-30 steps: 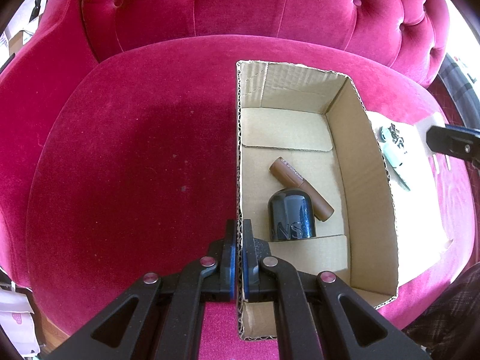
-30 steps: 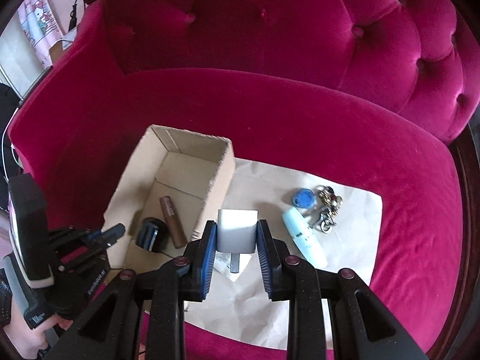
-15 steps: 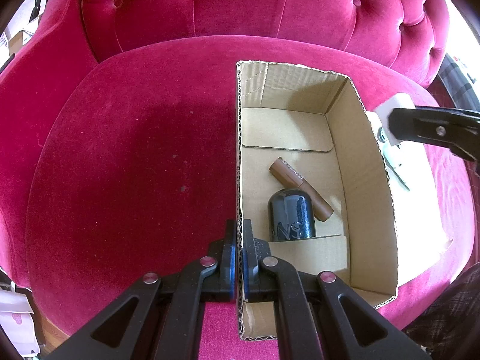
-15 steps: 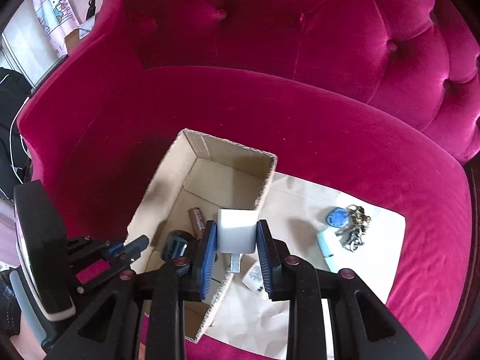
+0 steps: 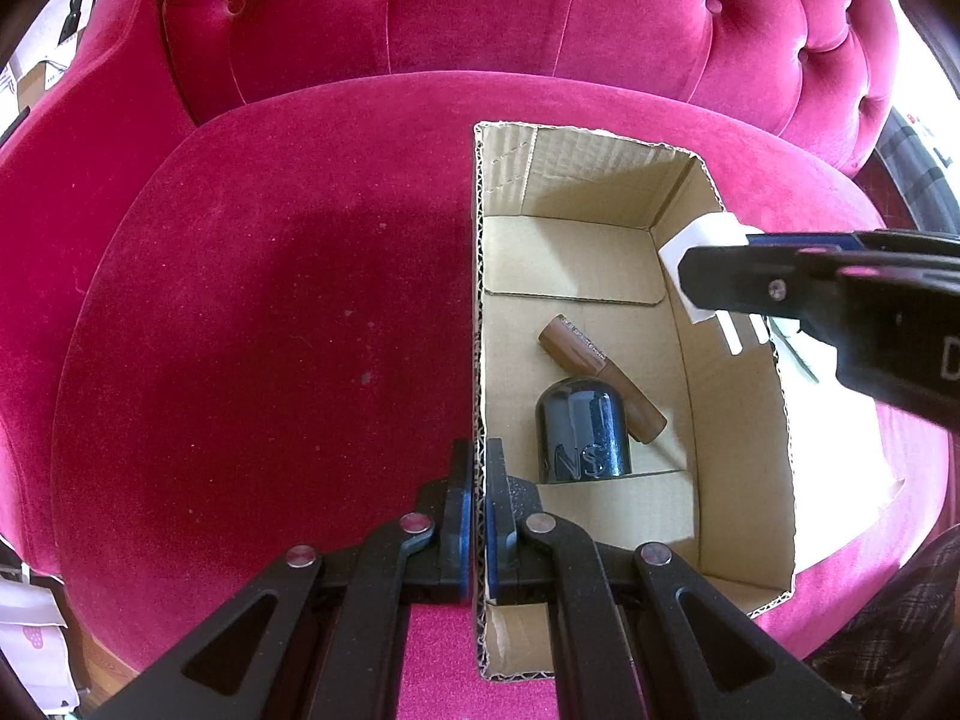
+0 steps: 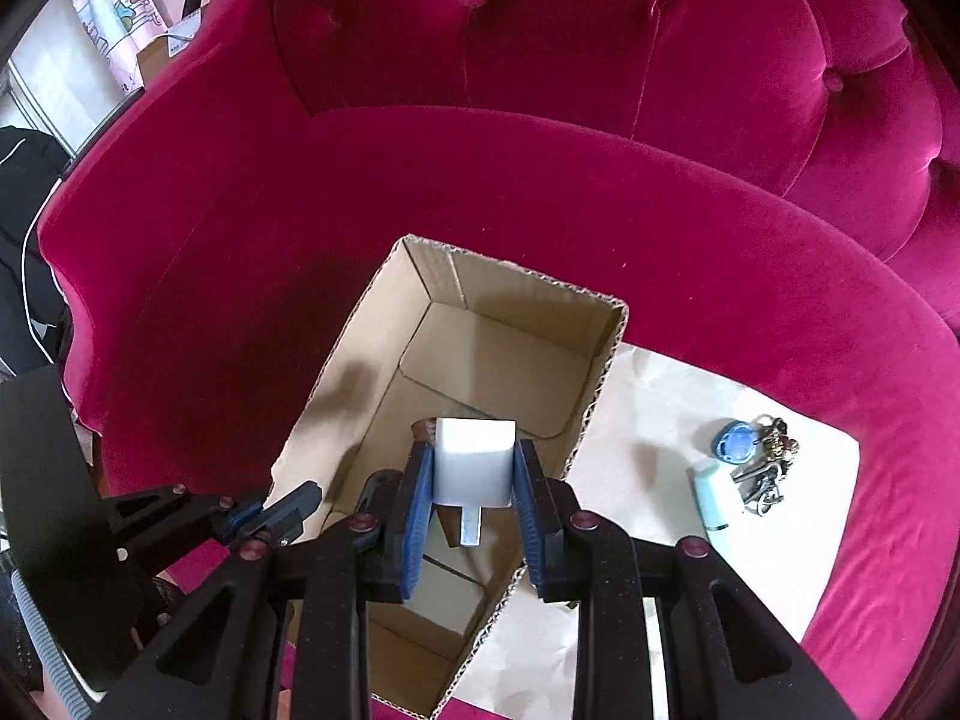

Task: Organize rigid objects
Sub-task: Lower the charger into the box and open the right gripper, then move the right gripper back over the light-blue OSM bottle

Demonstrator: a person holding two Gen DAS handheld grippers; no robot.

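An open cardboard box (image 5: pixel 738 432) sits on a magenta velvet sofa. Inside lie a dark blue cap-shaped object (image 5: pixel 582 429) and a brown tube (image 5: pixel 600 369). My left gripper (image 5: pixel 478 468) is shut on the box's left wall. My right gripper (image 6: pixel 474 468) is shut on a white plug adapter (image 6: pixel 474 465) and holds it above the box opening; it shows in the left wrist view (image 5: pixel 702 264) over the box's right wall. The box (image 6: pixel 492 360) is below it.
A sheet of brown paper (image 6: pixel 660 516) lies right of the box with a pale blue tube (image 6: pixel 711 498), a blue tag (image 6: pixel 735 441) and a bunch of keys (image 6: pixel 771 474). The sofa back (image 5: pixel 540 18) rises behind.
My right gripper has carried the white adapter left from over the paper to above the box. My left gripper has stayed clamped on the box wall.
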